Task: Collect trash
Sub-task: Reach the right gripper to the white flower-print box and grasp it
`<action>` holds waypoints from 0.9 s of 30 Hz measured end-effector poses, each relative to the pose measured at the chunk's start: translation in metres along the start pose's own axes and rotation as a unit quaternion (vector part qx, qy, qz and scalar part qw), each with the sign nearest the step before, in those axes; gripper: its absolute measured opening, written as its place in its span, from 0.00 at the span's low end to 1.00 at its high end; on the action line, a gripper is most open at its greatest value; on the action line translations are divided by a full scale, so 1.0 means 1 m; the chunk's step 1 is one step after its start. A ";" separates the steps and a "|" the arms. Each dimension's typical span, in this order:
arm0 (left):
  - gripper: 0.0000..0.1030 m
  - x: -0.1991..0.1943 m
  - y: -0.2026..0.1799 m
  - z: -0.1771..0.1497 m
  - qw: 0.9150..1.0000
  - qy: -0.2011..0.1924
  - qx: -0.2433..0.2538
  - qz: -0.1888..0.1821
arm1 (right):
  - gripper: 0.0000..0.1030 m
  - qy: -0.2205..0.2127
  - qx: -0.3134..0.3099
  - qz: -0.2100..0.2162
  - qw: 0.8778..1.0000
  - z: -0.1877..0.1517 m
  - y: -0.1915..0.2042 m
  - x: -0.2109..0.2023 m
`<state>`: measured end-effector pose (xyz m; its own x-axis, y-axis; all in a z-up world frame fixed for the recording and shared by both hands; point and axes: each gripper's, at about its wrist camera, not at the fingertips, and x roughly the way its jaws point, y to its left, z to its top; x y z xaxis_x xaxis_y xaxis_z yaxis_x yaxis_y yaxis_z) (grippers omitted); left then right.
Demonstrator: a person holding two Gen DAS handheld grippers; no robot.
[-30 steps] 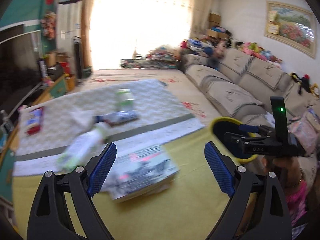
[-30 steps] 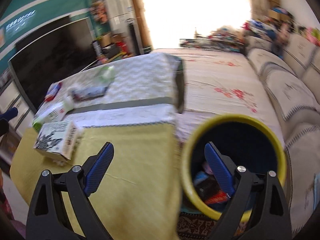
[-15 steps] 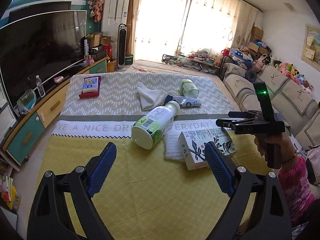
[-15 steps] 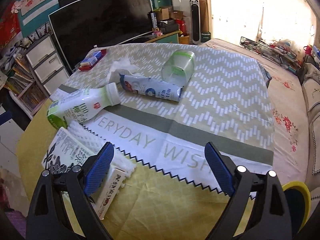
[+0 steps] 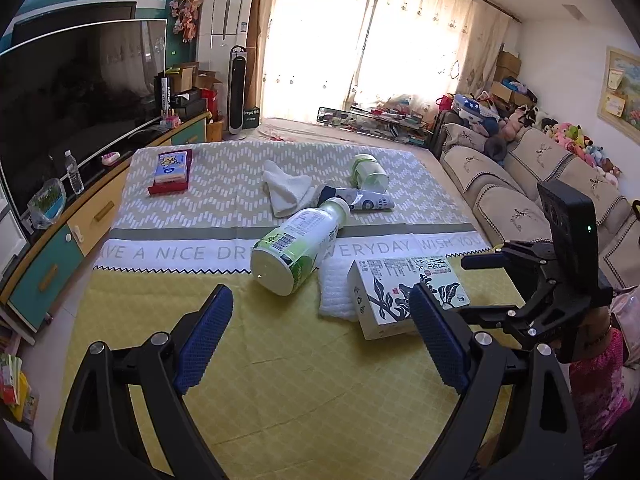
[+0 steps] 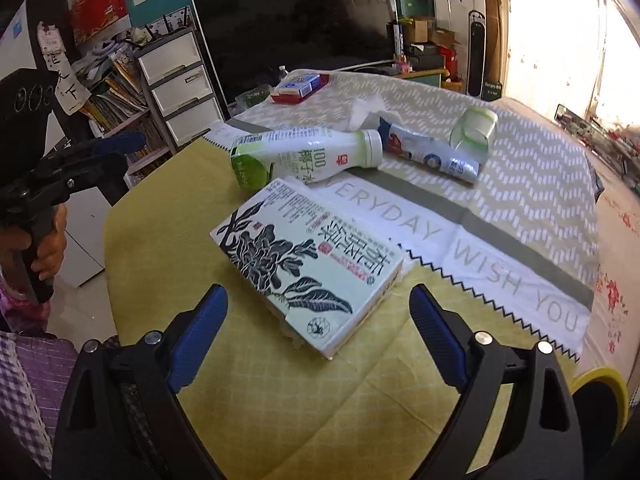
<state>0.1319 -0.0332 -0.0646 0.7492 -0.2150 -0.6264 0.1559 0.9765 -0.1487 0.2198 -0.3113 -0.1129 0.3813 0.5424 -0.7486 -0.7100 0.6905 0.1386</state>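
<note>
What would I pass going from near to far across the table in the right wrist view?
Carton with the flower print → white and green bottle → clear plastic cup → red and blue box.

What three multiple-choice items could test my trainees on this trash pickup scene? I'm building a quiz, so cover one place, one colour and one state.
1. Where does the tissue box lie?
A. on the yellow cloth, just ahead of the right gripper
B. on the TV stand
C. inside the bin

2. What colour is the bin's rim?
A. red
B. yellow
C. white

3. How is the coconut drink bottle?
A. standing upright
B. lying on its side
C. held in the left gripper

Answers: 1 A, the box fills the space ahead of the open blue pads. 2 B, a yellow ring shows at the lower right. 3 B, its base faces the camera, and both grippers are empty.
</note>
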 end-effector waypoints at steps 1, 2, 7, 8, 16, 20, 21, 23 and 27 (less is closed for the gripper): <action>0.86 -0.001 -0.001 0.000 1.000 -0.001 0.001 0.000 | 0.91 -0.004 -0.011 -0.003 1.000 0.002 0.000 0.000; 0.86 -0.002 -0.002 -0.001 1.000 -0.001 0.002 0.000 | 0.92 -0.005 -0.030 -0.002 1.000 0.004 0.000 0.002; 0.86 -0.005 -0.001 -0.003 1.000 0.000 0.002 0.003 | 0.93 0.051 -0.102 0.019 0.993 0.013 0.001 0.026; 0.86 -0.005 0.000 -0.003 1.000 0.000 0.001 0.004 | 0.93 0.061 -0.109 0.026 0.992 0.015 0.002 0.031; 0.86 0.002 -0.003 -0.001 1.000 0.009 0.003 0.008 | 0.93 0.068 -0.136 0.028 0.988 0.027 0.003 0.048; 0.86 0.006 -0.006 -0.002 1.000 0.013 0.006 0.007 | 0.93 0.081 -0.157 0.033 0.984 0.029 0.013 0.056; 0.86 0.007 -0.006 -0.003 1.000 0.014 0.005 0.006 | 0.93 0.081 -0.160 0.034 0.983 0.029 0.015 0.056; 0.86 0.009 -0.007 -0.003 1.000 0.017 0.005 0.006 | 0.91 0.079 -0.164 0.033 0.983 0.031 0.019 0.057; 0.86 0.011 -0.008 -0.004 1.000 0.020 0.007 0.003 | 0.83 0.082 -0.168 0.031 0.982 0.034 0.024 0.061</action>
<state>0.1365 -0.0438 -0.0737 0.7236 -0.2084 -0.6580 0.1598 0.9780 -0.1340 0.2464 -0.2457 -0.1329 0.2497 0.4748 -0.8439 -0.8949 0.4461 -0.0138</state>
